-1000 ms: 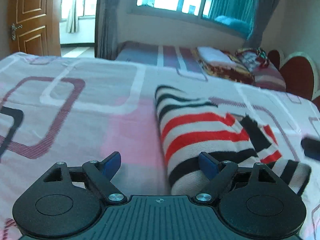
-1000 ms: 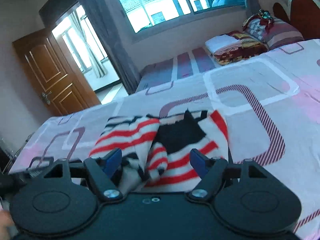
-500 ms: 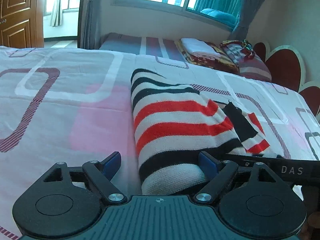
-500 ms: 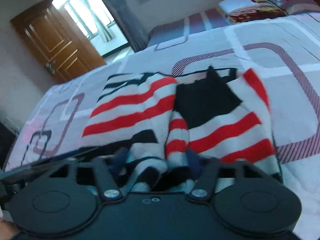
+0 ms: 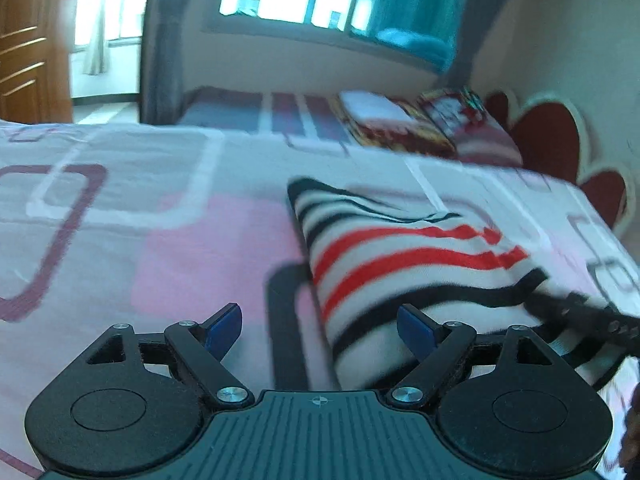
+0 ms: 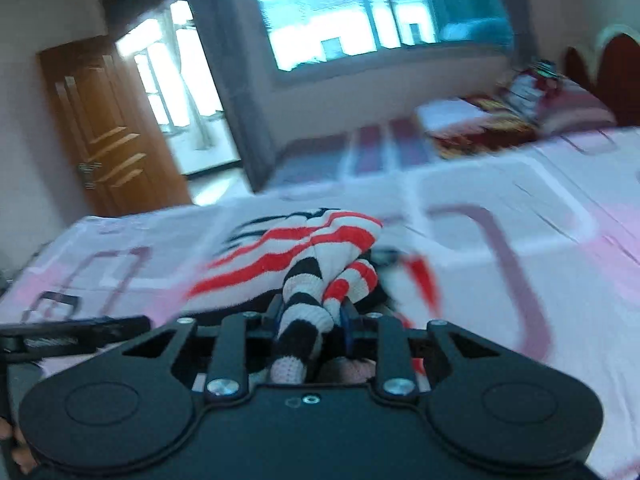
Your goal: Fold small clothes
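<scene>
A small knit sweater with red, black and white stripes (image 5: 400, 264) lies on the bed, partly folded. My left gripper (image 5: 320, 326) is open, its blue pads just above the sweater's near left edge, holding nothing. My right gripper (image 6: 312, 312) is shut on a bunched fold of the sweater (image 6: 308, 280) and lifts it off the bed. The right gripper's dark finger also shows in the left wrist view (image 5: 588, 316) at the sweater's right side.
The bed sheet (image 5: 120, 216) is pink and white with purple rectangles. Folded blankets and pillows (image 5: 404, 120) lie at the far end by a red headboard (image 5: 552, 136). A wooden door (image 6: 104, 128) and a window (image 6: 360, 20) are beyond the bed.
My right gripper closed on the sweater's near edge and lifted a fold upward. My left gripper stayed open and drew back slightly.
</scene>
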`<state>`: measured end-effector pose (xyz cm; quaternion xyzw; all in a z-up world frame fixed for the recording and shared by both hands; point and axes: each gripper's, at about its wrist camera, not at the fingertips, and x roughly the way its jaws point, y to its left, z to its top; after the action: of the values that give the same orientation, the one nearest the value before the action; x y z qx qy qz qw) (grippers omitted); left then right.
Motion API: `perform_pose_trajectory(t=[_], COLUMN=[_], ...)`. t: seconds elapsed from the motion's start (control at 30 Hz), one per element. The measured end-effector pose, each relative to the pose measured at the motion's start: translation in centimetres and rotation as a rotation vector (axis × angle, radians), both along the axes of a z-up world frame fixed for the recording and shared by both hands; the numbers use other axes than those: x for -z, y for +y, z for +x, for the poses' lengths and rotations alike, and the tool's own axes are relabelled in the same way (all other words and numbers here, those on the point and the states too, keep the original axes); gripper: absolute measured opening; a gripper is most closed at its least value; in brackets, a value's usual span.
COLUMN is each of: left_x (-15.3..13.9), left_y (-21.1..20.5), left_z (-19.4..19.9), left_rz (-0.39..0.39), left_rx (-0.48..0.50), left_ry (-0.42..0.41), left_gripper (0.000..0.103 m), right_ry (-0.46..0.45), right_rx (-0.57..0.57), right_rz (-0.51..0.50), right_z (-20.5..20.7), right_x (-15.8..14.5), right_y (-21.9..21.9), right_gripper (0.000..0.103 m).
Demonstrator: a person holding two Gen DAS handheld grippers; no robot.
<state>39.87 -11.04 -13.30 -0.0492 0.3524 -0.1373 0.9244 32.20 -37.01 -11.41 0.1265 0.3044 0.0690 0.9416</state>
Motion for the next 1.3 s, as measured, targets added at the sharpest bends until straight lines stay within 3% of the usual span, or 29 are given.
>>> perform_pose_trajectory(t=[0.17,0.27,0.37,0.53,0.73,0.8,1.07,1.3], left_x=[0.7,0.2,-0.5,0.0,2.3,2.5,1.1,-2.4], left_y=[-1.7,-1.1,-0.9,-2.6,-3.3,-3.3,-3.4,-3.1], left_z=[-0.9,-0.7,-1.6,-3.5,-3.5,-3.6,-4.0,-4.0], left_rz=[0.069,0.059,0.048,0.092,0.086,0.078,0.102,0.082], left_rx=[0.0,0.005,0.023,0.089,0.073,0.057,0.053,0.052], left_ry=[-0.03,-0.004,-0.019,-0.009,0.112,0.125,0.118,0.044], left_gripper=[0.092,0.092,0.092,0.092,0.092,0.092,0.092,0.092], right_ry=[0.117,0.11,0.063,-0.042,0.11,0.106,0.131,0.082], right_rx=[0.074,0.09,0.11,0.042,0.033,0.041,0.021,0.02], right_rz=[0.016,0.028,-0.001,-0.056,-0.142,-0.11,-0.108,-0.113], right_z=[-1.6,-2.0,-3.4,-5.0,-5.0,-5.7,-5.4,-5.9], right_x=[5.4,4.1,2.2,-0.6,4.0,5.2,4.5,-0.1], right_y=[-1.5,-1.6,-2.1,-0.5,0.1,-0.8,-0.7,-2.4], right_gripper=[0.03,0.039,0.041,0.035,0.029,0.025,0.03,0.037])
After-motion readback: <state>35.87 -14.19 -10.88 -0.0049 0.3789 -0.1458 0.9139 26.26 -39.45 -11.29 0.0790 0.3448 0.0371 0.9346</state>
